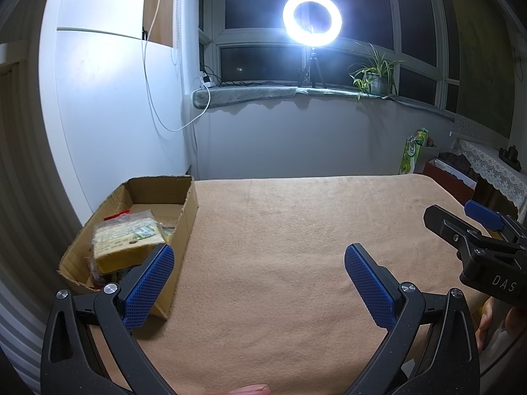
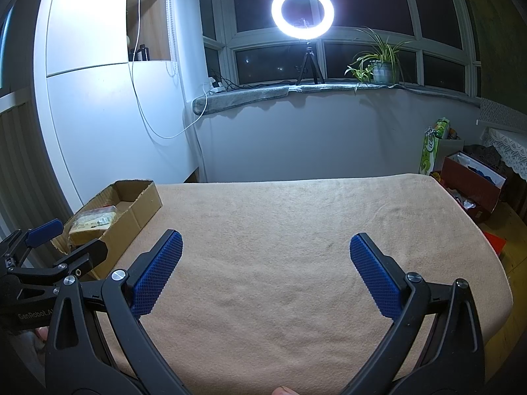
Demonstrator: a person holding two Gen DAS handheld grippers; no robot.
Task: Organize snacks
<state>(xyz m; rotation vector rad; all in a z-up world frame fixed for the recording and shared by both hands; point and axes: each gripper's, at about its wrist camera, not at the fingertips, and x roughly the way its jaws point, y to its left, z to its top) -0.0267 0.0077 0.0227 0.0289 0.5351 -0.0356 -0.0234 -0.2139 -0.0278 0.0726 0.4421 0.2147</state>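
Note:
A cardboard box point(image 1: 187, 210) stands at the left edge of a table under a tan cloth point(image 1: 280, 230). Inside it lie snack packets: a clear bag of yellowish pieces point(image 1: 125, 240) on top, and darker packets beneath, partly hidden. My left gripper point(image 1: 259, 256) is open with nothing between its blue pads; its left finger point(image 1: 148, 283) overlaps the box's near corner. My right gripper point(image 2: 266, 247) is open and empty over the bare cloth. The same box point(image 2: 145, 207) and its snacks point(image 2: 94, 220) appear at the left of the right wrist view.
A white cabinet point(image 1: 115, 98) rises just left of the box. Behind the table are a windowsill with a ring light point(image 1: 312, 19) and a potted plant point(image 1: 375, 72). A red box point(image 2: 471, 187) and a green package point(image 2: 431, 148) sit beyond the table's right end.

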